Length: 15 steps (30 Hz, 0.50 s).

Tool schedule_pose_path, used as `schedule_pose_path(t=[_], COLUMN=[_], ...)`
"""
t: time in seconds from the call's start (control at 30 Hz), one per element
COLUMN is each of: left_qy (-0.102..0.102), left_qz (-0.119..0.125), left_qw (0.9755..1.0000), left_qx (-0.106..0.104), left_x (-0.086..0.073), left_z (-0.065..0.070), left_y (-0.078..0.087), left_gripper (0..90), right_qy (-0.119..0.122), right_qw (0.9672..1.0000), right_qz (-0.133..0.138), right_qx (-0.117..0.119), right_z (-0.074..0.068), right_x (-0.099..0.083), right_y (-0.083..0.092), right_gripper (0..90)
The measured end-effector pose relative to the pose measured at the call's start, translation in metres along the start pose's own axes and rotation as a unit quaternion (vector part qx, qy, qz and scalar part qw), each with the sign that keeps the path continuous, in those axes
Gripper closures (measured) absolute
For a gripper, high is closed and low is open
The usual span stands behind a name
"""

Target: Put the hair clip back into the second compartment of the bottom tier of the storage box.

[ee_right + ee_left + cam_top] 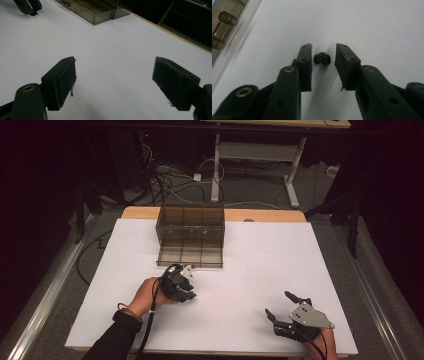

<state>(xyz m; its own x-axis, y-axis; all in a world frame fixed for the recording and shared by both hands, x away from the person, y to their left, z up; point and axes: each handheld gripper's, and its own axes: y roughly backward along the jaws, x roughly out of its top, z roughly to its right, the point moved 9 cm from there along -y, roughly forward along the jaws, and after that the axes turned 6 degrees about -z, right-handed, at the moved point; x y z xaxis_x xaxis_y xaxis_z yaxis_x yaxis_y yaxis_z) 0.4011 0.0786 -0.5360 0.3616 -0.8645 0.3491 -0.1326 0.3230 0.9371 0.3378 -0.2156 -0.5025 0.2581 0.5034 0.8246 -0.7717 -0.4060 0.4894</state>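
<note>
overhead, the white surface (260,270) runs wide and mostly bare, with a strip of bare wood showing along its far edge. a smoky clear drawer box (190,235) stands near that far edge, left of centre, and its bottom drawer is pulled out toward the person. the left hand-held gripper (187,292) sits just in front of the drawer's lip, apart from it, with bare white sheet to its right. in the left gripper view its jaws are apart, and a small black object (322,58) lies on the sheet between the two pads, touching neither as far as can be told; what the object is stays unclear. at that view's left edge the drawer front shows two small knobs (227,18).

the right hand-held gripper (286,307) rests near the surface's near right corner, well apart from the left one and from the box. its jaws stand wide apart on nothing, with white sheet between the pads (62,80). in the right gripper view the box (95,10) sits far off and the left hand-held gripper (28,6) shows at the upper left.

no brand, label or readable writing can be made out anywhere.
</note>
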Motion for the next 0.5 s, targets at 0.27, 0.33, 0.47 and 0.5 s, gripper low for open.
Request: schedule_pose_path(t=[0.27, 0.33, 0.47, 0.5], left_qy=[-0.006, -0.009, -0.007, -0.006], left_qz=[0.003, 0.004, 0.006, 0.007], left_qw=[0.9999, 0.9999, 0.9999, 0.9999], left_qx=[-0.007, -0.008, -0.011, -0.011], left_x=[0.0007, 0.0007, 0.0007, 0.0007], left_z=[-0.0008, -0.0008, -0.0014, -0.0013], left_y=[-0.0023, -0.0025, -0.0027, -0.0027], left_gripper=[71.0, 71.0, 71.0, 71.0], right_qy=[-0.003, -0.004, -0.009, -0.009], right_qw=[1.0, 1.0, 1.0, 1.0], right_qz=[0.0, 0.0, 0.0, 0.0], right_qx=[0.001, -0.002, -0.003, -0.003], right_z=[-0.0004, 0.0002, 0.0016, 0.0014], right_x=[-0.0001, -0.0001, -0.0003, -0.0003], right_y=[-0.0003, -0.0005, -0.0011, -0.001], right_gripper=[19.1, 18.8, 18.7, 18.8])
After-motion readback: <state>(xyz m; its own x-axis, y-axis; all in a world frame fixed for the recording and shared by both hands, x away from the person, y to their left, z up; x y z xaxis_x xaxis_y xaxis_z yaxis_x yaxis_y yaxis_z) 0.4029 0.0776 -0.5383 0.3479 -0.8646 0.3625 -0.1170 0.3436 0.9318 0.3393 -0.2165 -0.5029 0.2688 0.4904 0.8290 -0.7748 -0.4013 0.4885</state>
